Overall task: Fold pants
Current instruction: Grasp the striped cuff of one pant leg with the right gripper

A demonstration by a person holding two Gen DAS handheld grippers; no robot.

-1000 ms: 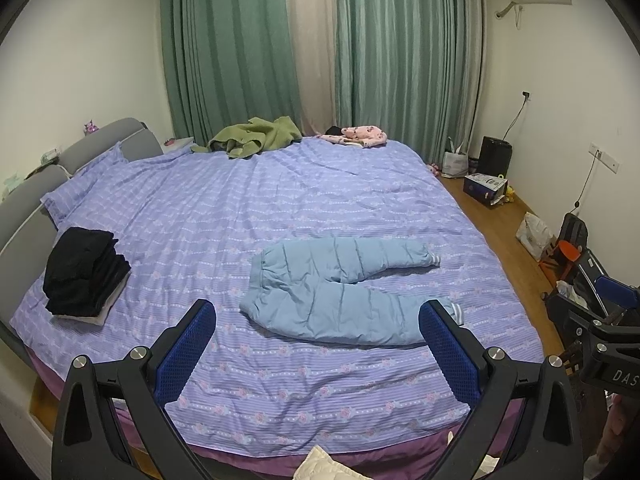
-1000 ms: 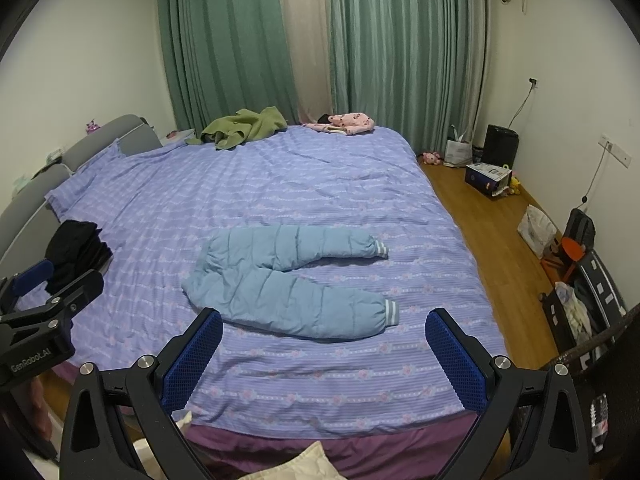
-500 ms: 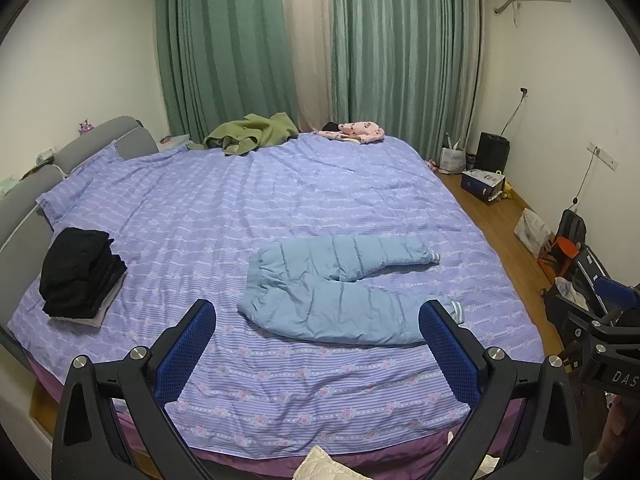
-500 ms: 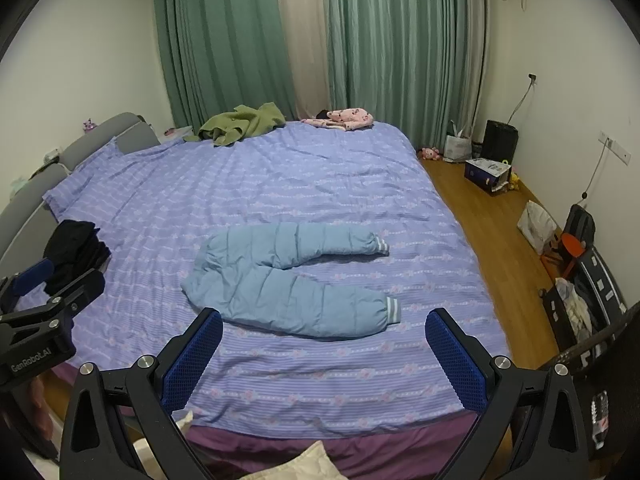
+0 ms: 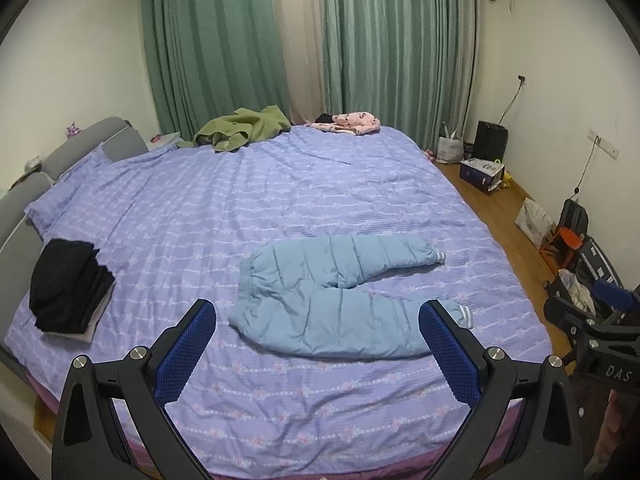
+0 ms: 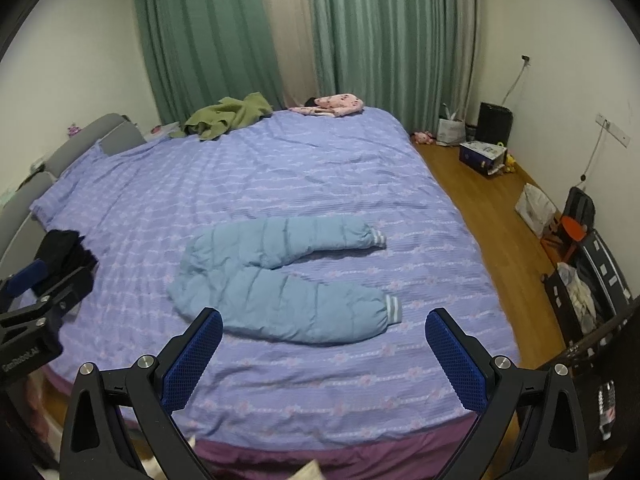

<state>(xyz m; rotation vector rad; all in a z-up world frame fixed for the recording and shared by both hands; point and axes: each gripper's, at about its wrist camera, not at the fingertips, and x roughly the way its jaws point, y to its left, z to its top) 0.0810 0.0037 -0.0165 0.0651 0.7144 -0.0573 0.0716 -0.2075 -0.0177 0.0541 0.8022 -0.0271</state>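
Green curtains (image 5: 224, 60) back a wide bed (image 5: 280, 184) under a purple sheet. Left gripper (image 5: 316, 350) and right gripper (image 6: 324, 356) both hang at the near edge with jaws wide, holding nothing. Just beyond the jaws lie the pants (image 5: 340, 300), light blue and padded, unfolded and flat on the sheet. Their long axis runs across the jaws: waist toward the left, cuffs toward the right, legs splayed apart in a V. The left gripper looks nearer the waist, the right gripper nearer the cuffs (image 6: 394, 308). Farther left of the jaws sits a black pile (image 5: 68, 280). Against a second ago, the pants lie the same; both views have shifted only slightly, the curtains filling more of the top.
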